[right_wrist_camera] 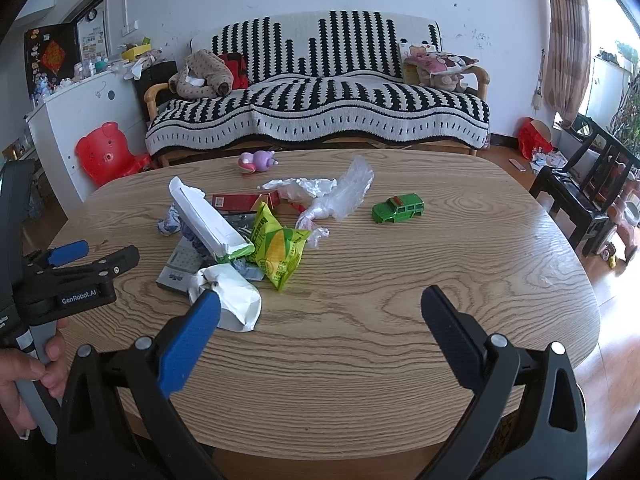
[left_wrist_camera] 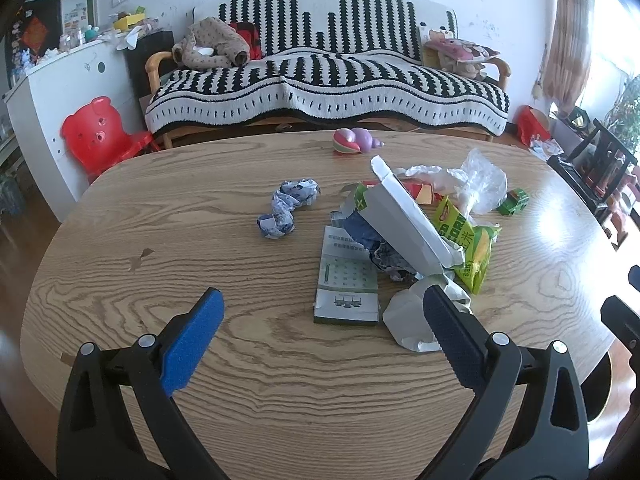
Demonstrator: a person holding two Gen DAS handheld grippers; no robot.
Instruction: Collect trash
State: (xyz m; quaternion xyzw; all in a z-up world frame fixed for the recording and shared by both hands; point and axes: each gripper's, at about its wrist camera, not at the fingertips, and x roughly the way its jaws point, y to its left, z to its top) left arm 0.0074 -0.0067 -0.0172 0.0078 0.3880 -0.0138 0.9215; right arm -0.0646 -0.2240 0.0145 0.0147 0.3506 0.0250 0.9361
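A: Currently, what surrounds the trash pile?
B: Green toy car beside it, on wooden table; sofa behind.
A: Grippers?
B: Left gripper and right gripper both spread wide, holding nothing

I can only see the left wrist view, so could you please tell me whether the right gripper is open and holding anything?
Observer: The right gripper is open and holds nothing; only the bare wooden table shows between its fingers.
Operator: Thank you. Is the small green toy car touching the crumpled clear plastic bag? My view hides part of the car.
Observer: No. In the right wrist view the car stands apart from the bag, with bare wood between them.
Operator: And what is the red thing behind the yellow-green corn snack bag?
Observer: It is a flat red cardboard box, lying on the table just beyond that snack bag.
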